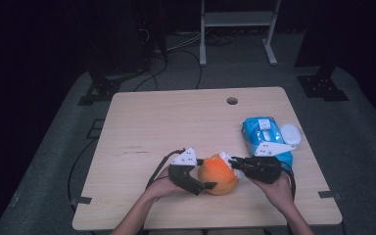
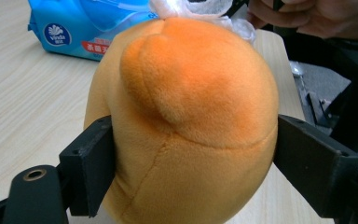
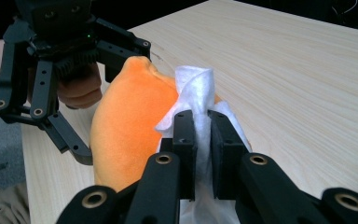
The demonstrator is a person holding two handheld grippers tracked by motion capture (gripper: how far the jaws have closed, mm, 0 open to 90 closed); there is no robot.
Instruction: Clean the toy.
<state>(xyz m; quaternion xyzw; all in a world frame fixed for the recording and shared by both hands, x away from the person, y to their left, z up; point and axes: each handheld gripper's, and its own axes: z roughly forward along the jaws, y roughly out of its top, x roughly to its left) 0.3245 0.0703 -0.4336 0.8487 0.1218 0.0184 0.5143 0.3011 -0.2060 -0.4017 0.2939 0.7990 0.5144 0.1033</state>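
Two claws work on one orange plush toy with one white wipe, near the front of the counter.

The left claw (image 1: 206,175) grips the one orange plush toy (image 1: 217,174), its two black jaws pressed into the toy's opposite sides in the left gripper view, with the plush (image 2: 182,126) bulging between them. The right claw (image 3: 203,140) is clenched on one white wipe (image 3: 196,88), which stands pinched between its two jaws and rests against the toy's far side. The toy sits on the wooden counter (image 1: 176,122) towards its near edge, between the two hands. One blue pack of wipes (image 1: 264,134) lies just behind the right claw, with one white lid (image 1: 291,133) at its right side. One round hole (image 1: 232,101) shows near the counter's far edge.
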